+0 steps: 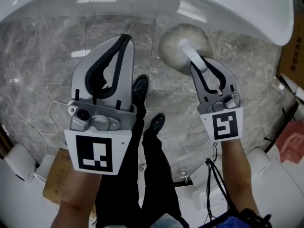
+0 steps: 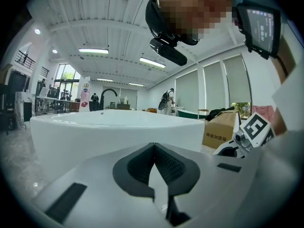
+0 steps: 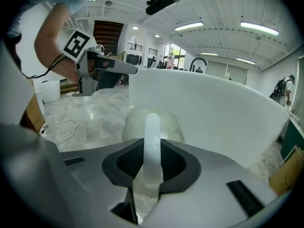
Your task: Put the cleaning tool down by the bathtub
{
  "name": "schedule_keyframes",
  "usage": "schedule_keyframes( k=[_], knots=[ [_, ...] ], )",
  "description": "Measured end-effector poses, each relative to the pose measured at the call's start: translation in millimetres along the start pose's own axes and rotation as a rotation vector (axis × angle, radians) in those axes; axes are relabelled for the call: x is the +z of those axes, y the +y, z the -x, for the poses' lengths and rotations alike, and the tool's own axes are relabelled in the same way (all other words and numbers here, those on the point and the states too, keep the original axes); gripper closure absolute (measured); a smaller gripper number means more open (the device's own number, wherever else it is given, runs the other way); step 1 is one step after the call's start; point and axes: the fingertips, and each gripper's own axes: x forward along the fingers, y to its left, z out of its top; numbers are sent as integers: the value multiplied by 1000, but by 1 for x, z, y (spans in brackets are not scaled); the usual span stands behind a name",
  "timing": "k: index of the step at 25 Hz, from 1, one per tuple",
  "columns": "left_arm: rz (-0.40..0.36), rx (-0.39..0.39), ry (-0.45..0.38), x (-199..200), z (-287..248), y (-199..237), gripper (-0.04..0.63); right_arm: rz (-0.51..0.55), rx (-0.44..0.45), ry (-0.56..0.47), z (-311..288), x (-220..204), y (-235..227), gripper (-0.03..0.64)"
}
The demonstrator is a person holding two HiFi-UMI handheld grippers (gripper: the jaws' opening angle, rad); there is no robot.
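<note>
While my right claw (image 1: pixel 203 64) is clenched on the cleaning tool (image 1: pixel 182 43), its ribbed black pads press on either side of the tool's translucent white handle (image 3: pixel 152 141), which stands between them in the right gripper view. The tool's round, pale, domed head points away from me, down toward the grey marble floor (image 1: pixel 42 56). It sits just beside the outer wall of the white bathtub (image 1: pixel 228 8); I cannot tell whether the head touches the floor or the tub wall. In my head view the head shows right under the tub's curved rim, with the handle running back from it into the claw.

My left claw (image 1: pixel 124 38) is clenched on nothing: in the left gripper view its two pads meet at the tips with no thing between them. It hangs to the left of the tool, near the tub rim but apart from it, and apart from the right claw.

Below the claws, my two black shoes (image 1: pixel 140 87) stand on the marble, roughly between the two claws. A thin white cable (image 1: pixel 49 110) lies looped on the floor at my left. In the left gripper view a brown cardboard box (image 2: pixel 221 129) stands on the floor to the right of the tub.
</note>
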Motion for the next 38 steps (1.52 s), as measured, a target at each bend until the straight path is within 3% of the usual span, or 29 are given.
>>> schedule_keyframes(
  k=[22,38],
  knots=[
    [-85,12,24,-83,-21,28,580,149,172,102,-70,-80,25,520],
    [-57,1,12,-109,-33,29,580,173,232,192,-109,-126,18,518]
  ],
)
